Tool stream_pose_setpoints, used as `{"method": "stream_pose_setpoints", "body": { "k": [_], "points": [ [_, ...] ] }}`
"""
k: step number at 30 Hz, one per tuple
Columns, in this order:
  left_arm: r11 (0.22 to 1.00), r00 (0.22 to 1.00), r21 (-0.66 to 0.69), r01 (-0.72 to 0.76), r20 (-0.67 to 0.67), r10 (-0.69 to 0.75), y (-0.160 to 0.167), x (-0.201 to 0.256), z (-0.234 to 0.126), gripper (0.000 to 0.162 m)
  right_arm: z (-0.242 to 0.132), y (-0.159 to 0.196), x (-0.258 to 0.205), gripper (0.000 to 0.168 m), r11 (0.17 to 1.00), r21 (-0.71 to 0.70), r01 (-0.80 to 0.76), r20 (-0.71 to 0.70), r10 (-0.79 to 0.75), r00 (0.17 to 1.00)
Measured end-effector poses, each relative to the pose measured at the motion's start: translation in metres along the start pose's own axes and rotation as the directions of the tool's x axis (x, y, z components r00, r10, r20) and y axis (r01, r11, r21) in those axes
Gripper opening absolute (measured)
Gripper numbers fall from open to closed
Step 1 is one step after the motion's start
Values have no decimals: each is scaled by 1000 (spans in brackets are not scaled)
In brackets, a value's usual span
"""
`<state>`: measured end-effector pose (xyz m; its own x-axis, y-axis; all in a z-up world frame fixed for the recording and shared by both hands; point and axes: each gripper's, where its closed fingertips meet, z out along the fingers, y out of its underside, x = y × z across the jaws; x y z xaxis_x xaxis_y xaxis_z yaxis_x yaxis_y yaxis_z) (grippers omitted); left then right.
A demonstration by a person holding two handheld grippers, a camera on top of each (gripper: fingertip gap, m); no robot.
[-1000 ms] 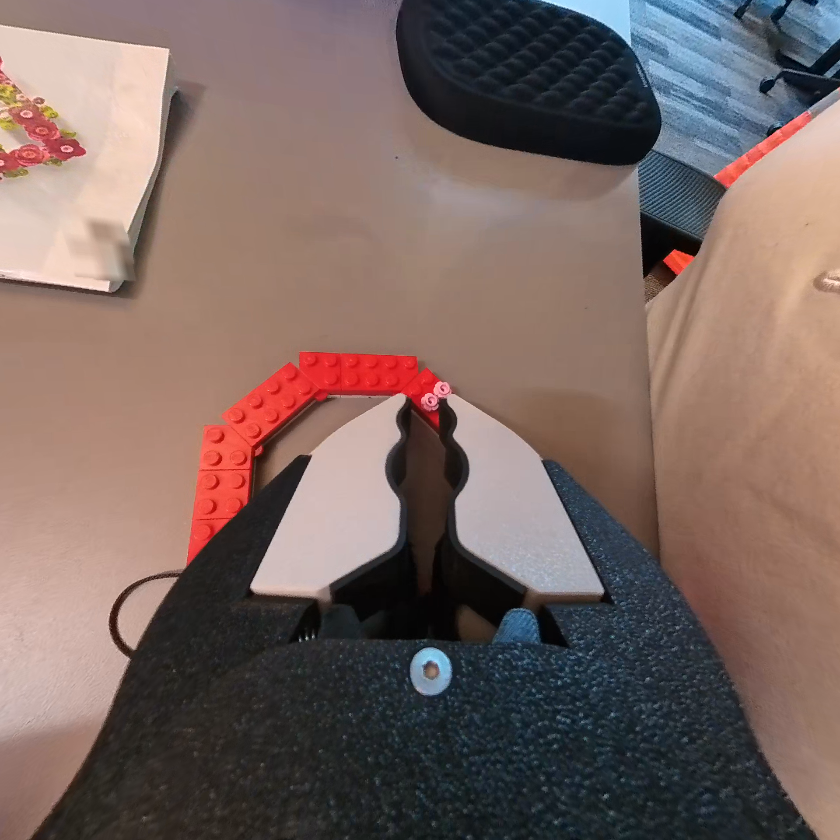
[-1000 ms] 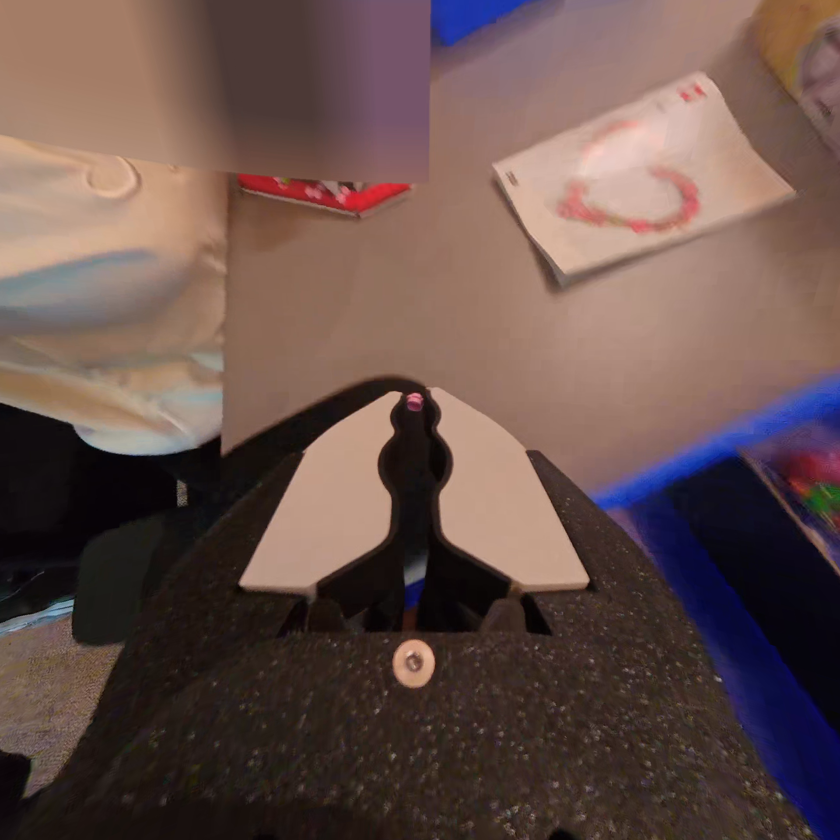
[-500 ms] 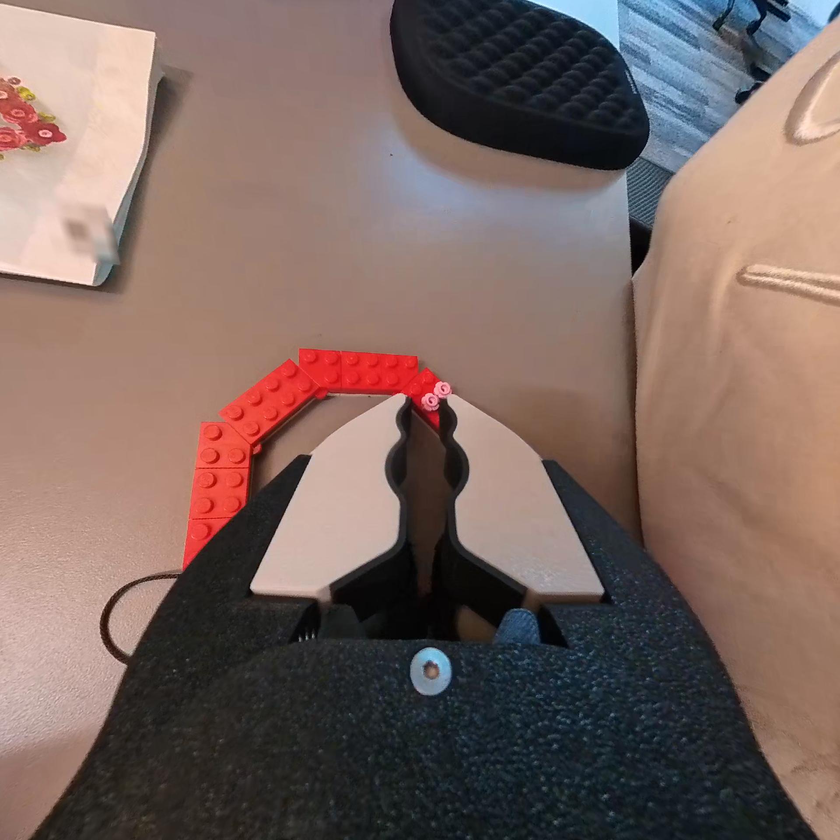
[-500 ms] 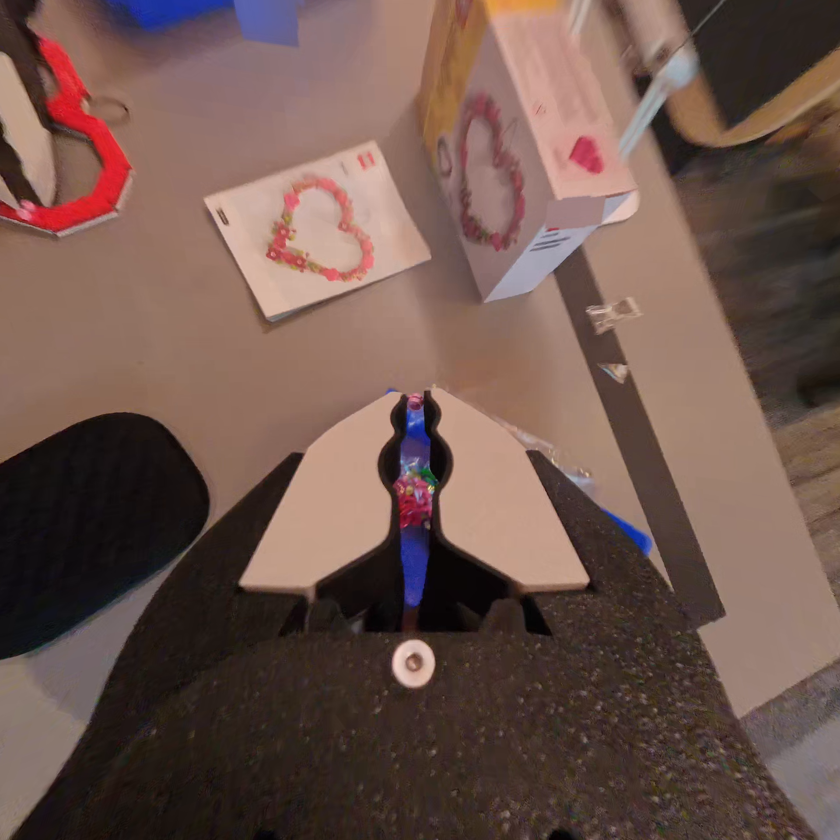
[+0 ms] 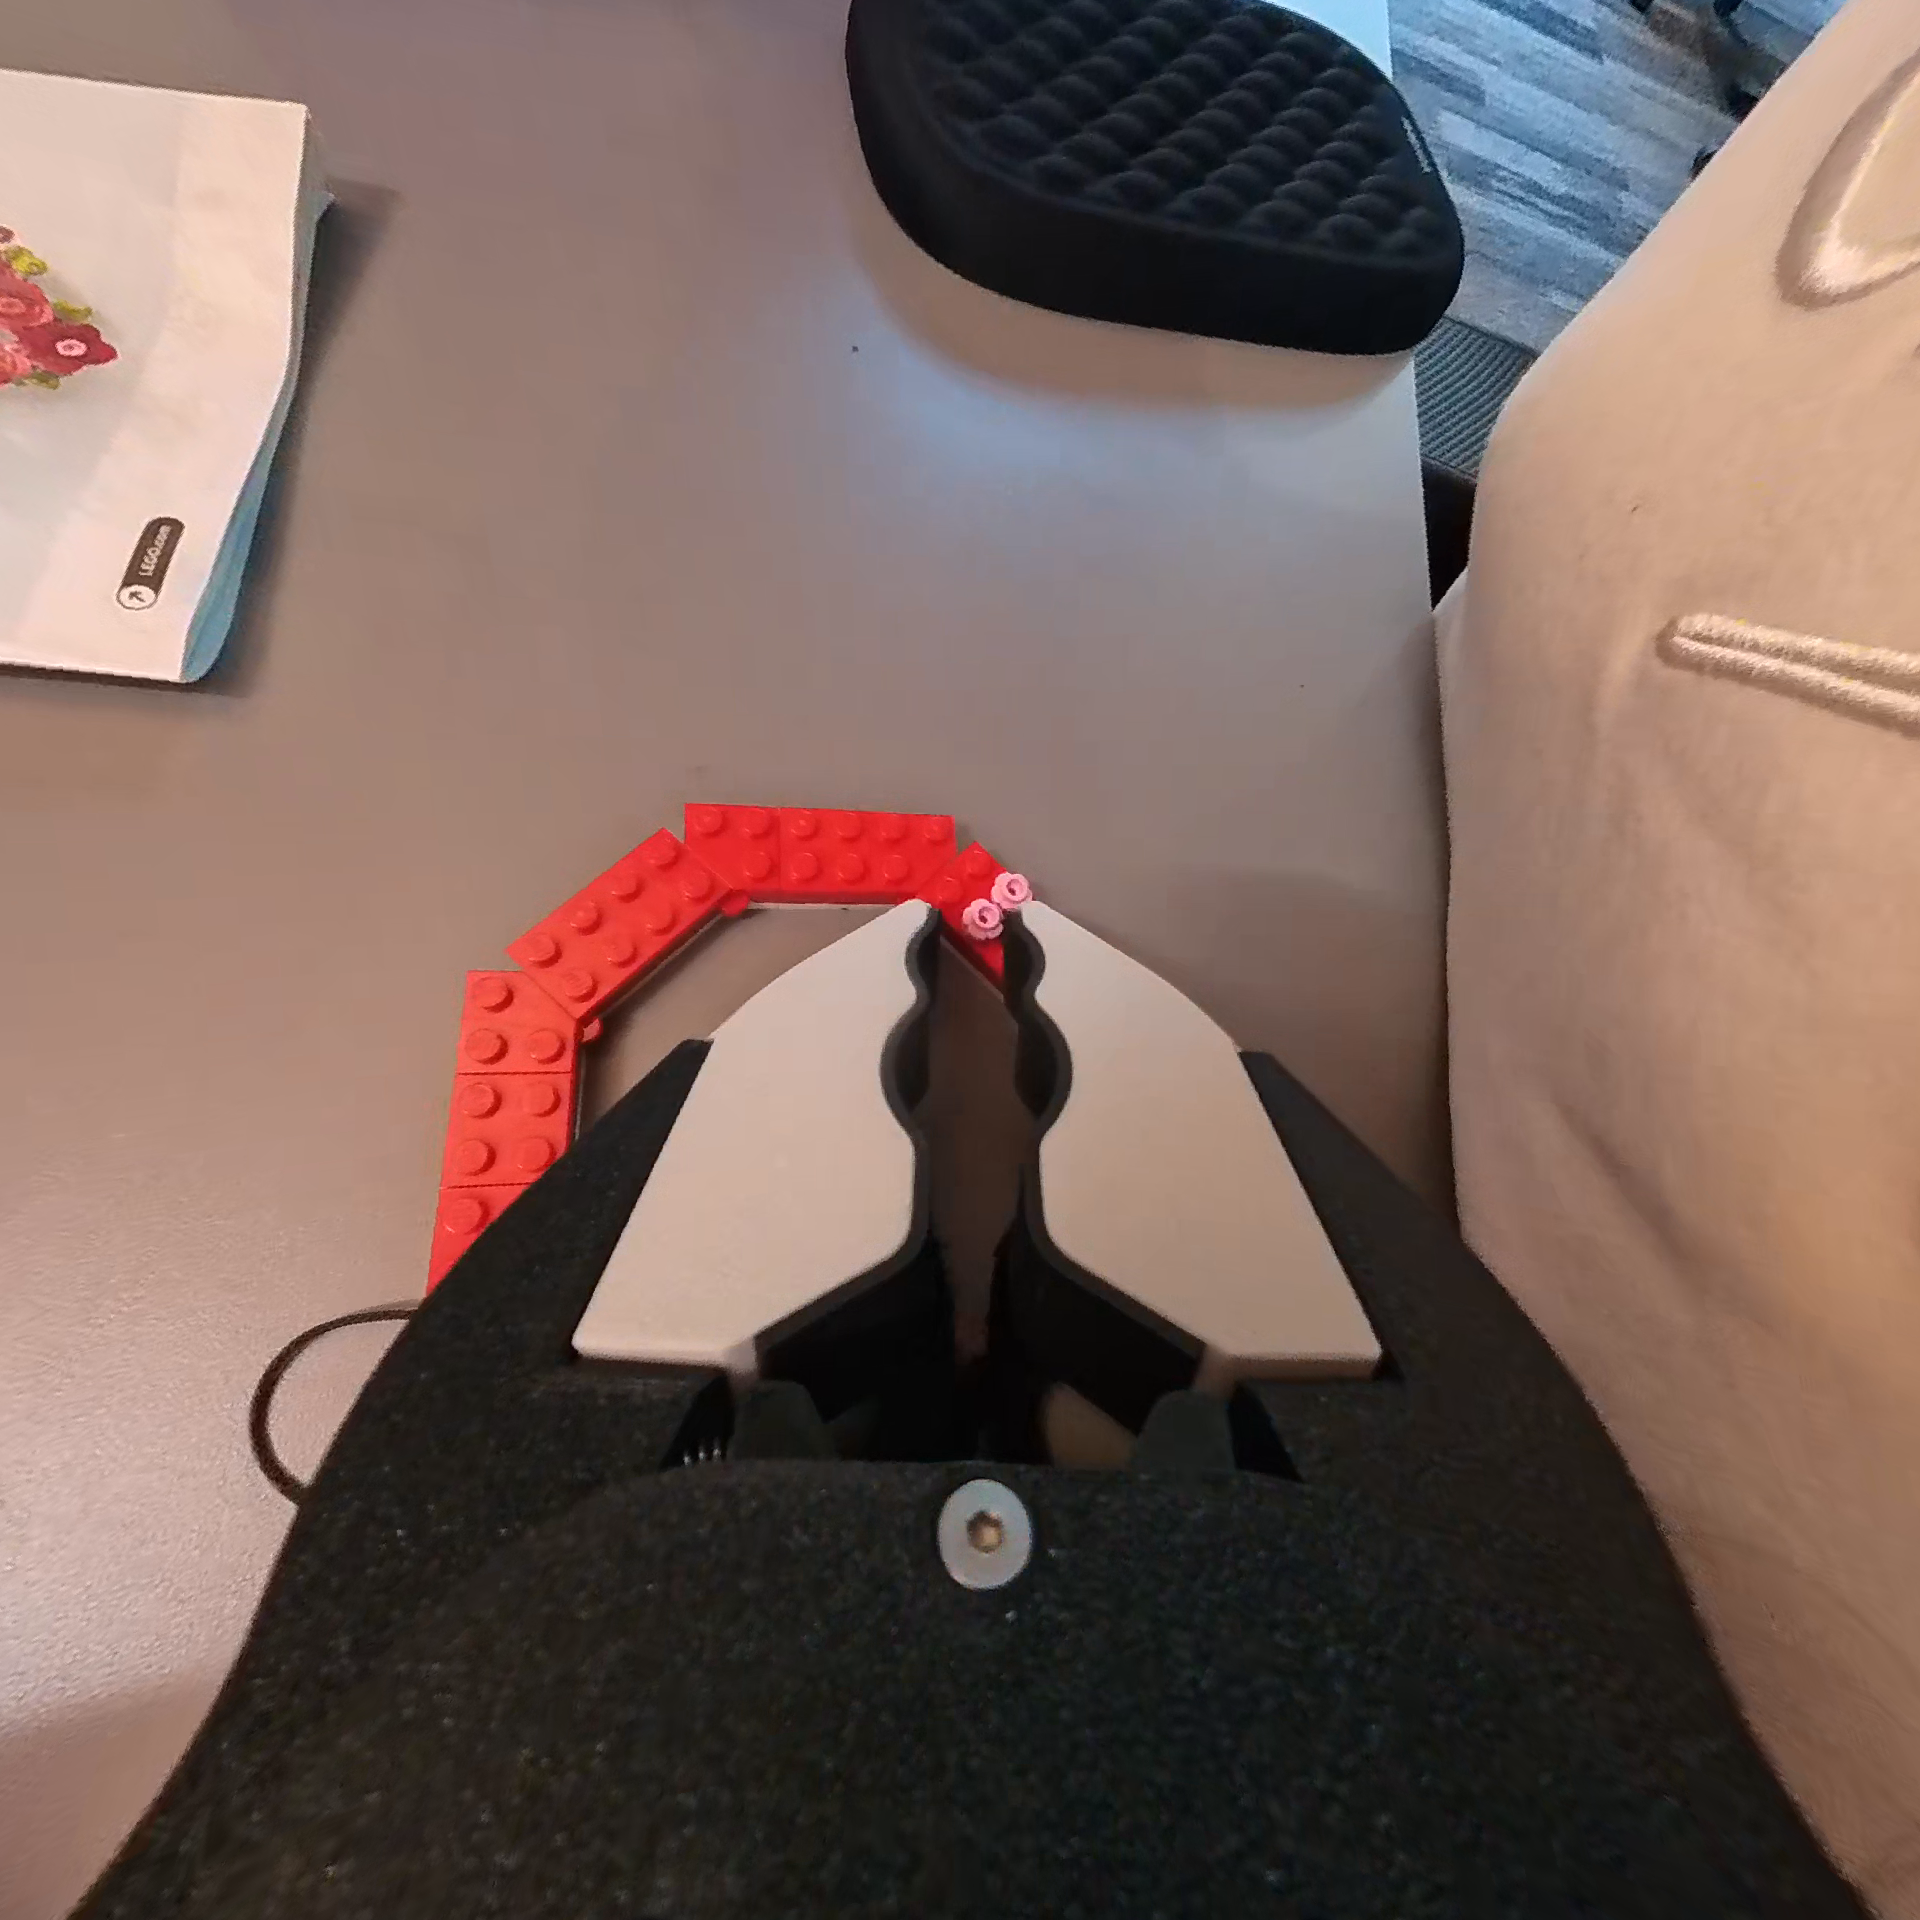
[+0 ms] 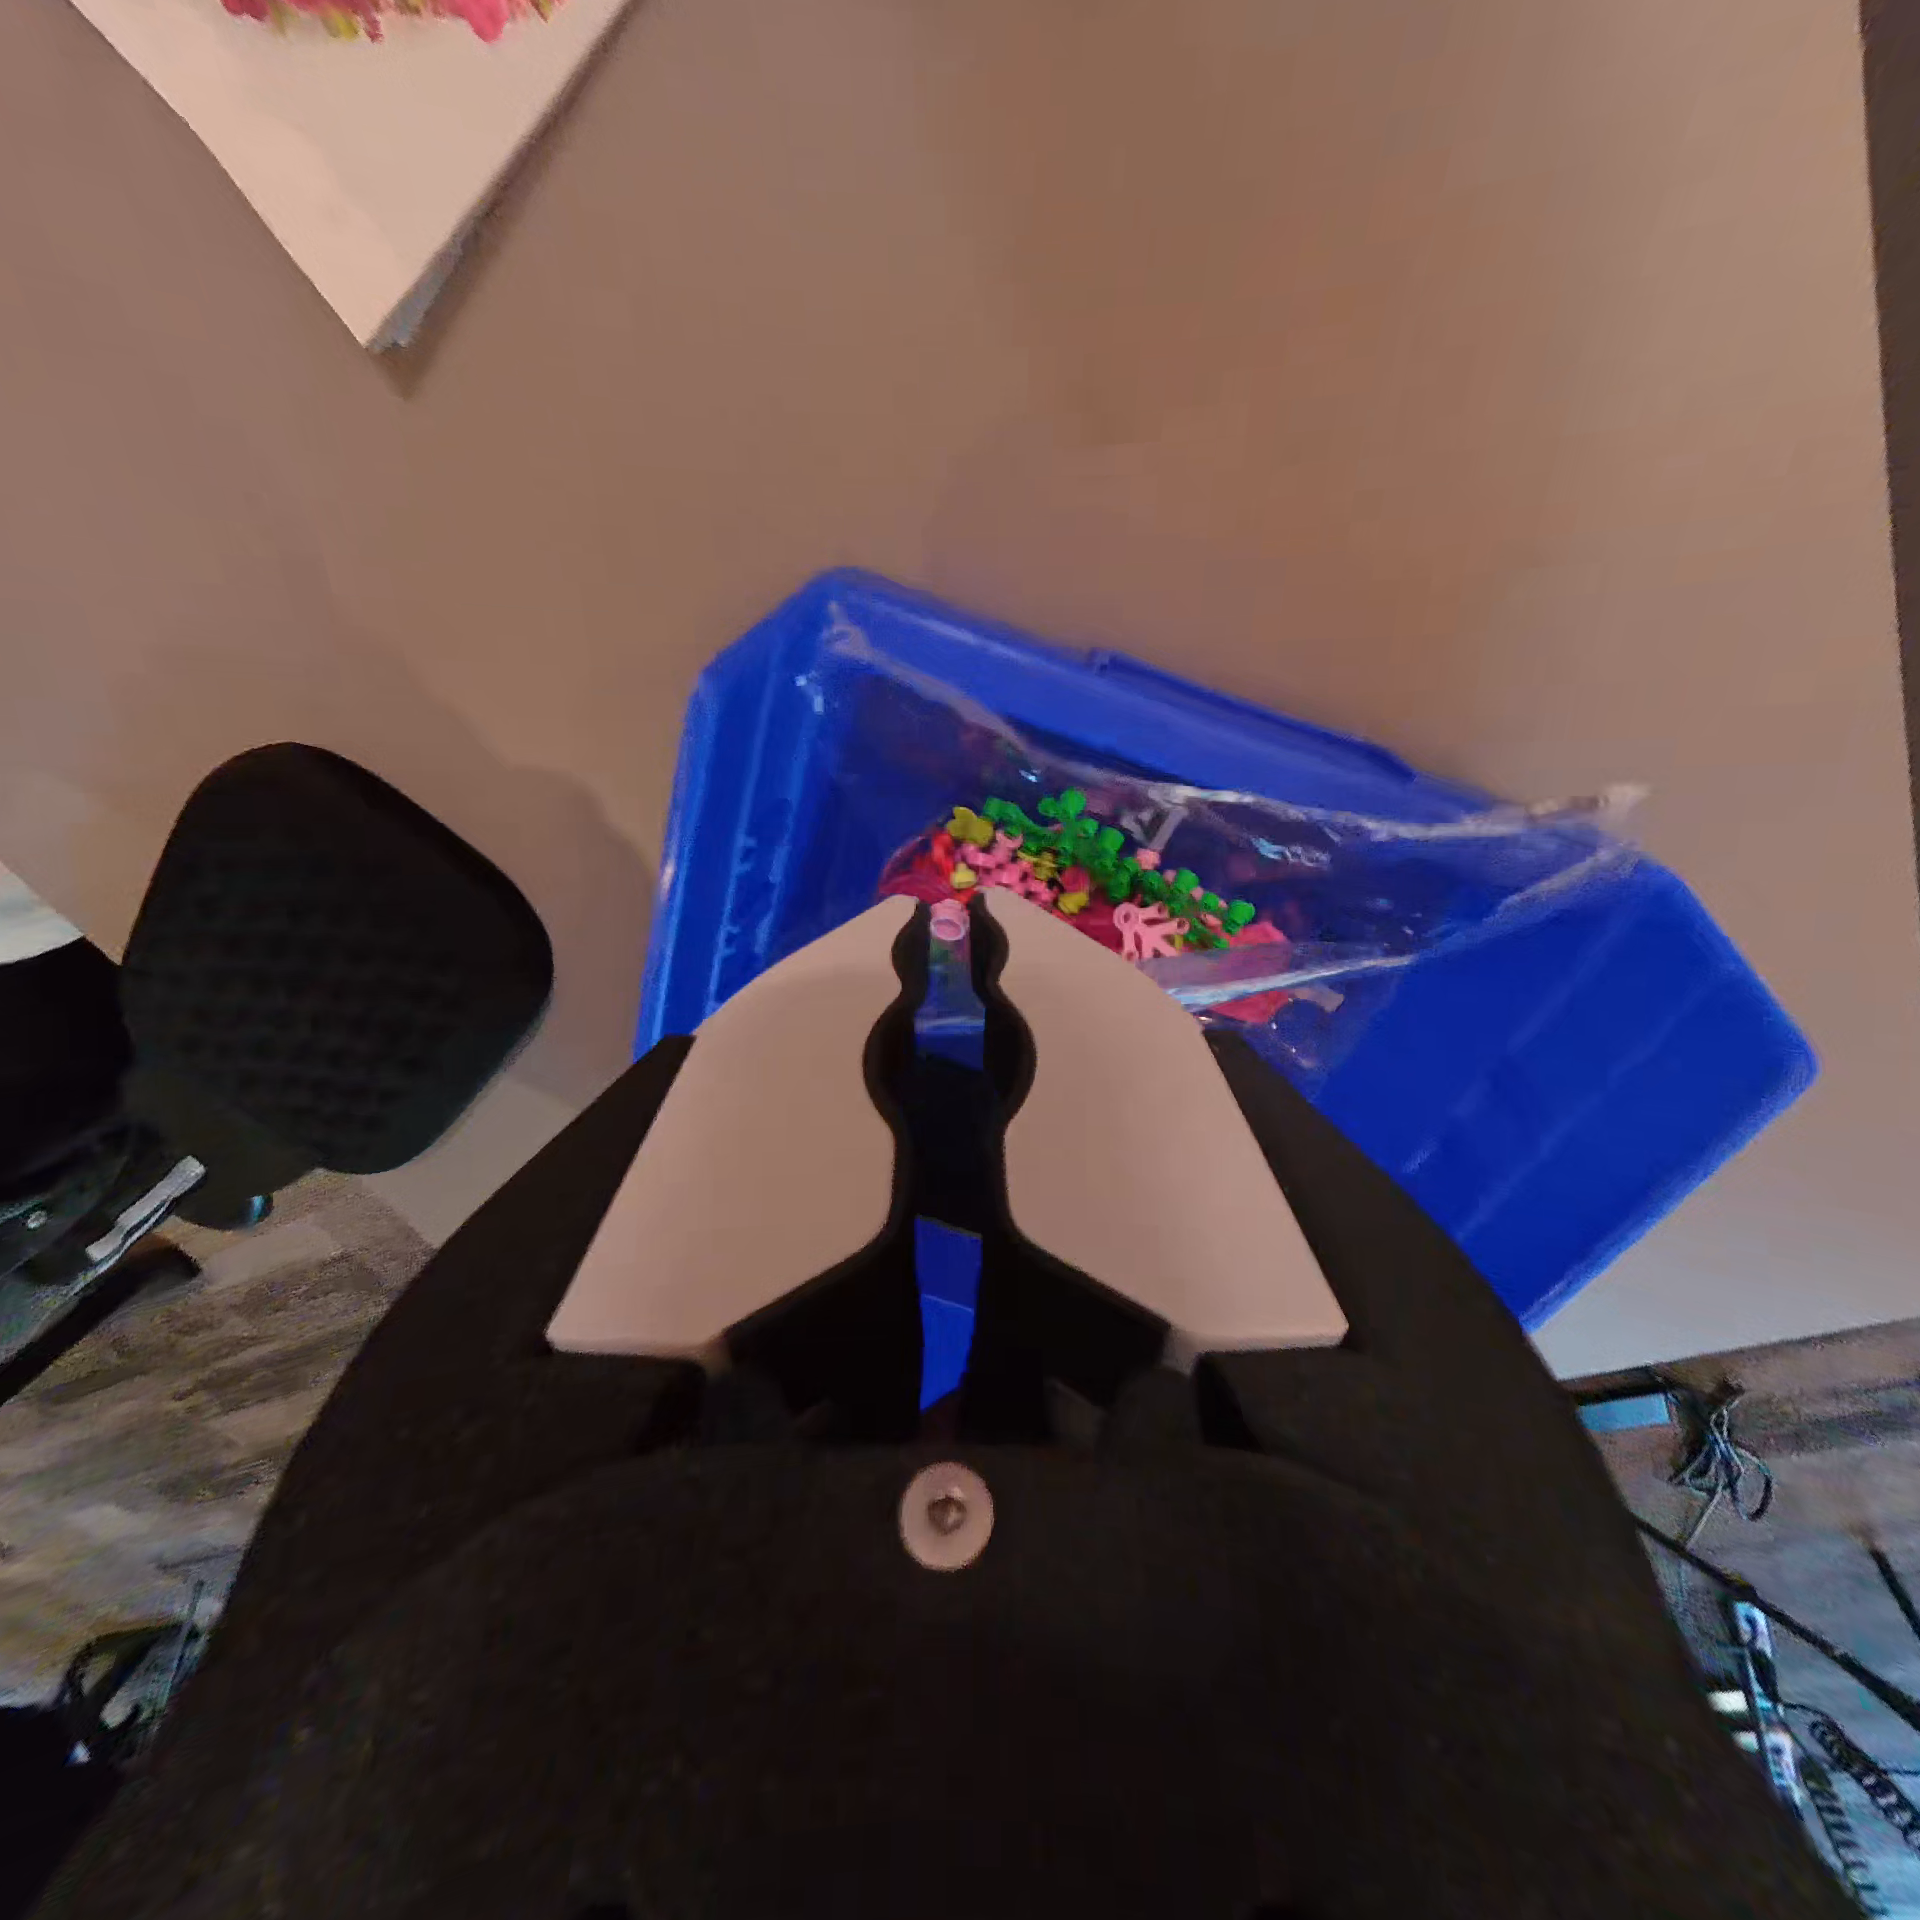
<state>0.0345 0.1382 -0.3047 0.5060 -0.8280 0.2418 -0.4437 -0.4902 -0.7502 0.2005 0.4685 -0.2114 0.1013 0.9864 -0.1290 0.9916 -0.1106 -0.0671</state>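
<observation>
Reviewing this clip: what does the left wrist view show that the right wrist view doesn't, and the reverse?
Only the left wrist view: the left gripper shut on a curved frame of red studded plates bearing two pink flower studs, a thin black loop on the table, and beige fabric at right.

Only the right wrist view: the right gripper shut on a small pink piece above a blue bin holding a clear bag of small coloured pieces.

Both: the grey table, a white booklet and a black textured pad.
</observation>
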Motion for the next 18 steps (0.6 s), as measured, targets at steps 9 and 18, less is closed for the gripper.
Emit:
{"method": "stream_pose_setpoints", "body": {
  "k": [9,18],
  "points": [
    [1000,1000,1,-10,6,10,0,1,0,11,5,8,10,54,999,31,14,-25,-13,1000],
    [1000,1000,1,3,-6,-3,0,1,0,11,4,-3,-20,97,993,114,-19,163,0,987]
  ]
}}
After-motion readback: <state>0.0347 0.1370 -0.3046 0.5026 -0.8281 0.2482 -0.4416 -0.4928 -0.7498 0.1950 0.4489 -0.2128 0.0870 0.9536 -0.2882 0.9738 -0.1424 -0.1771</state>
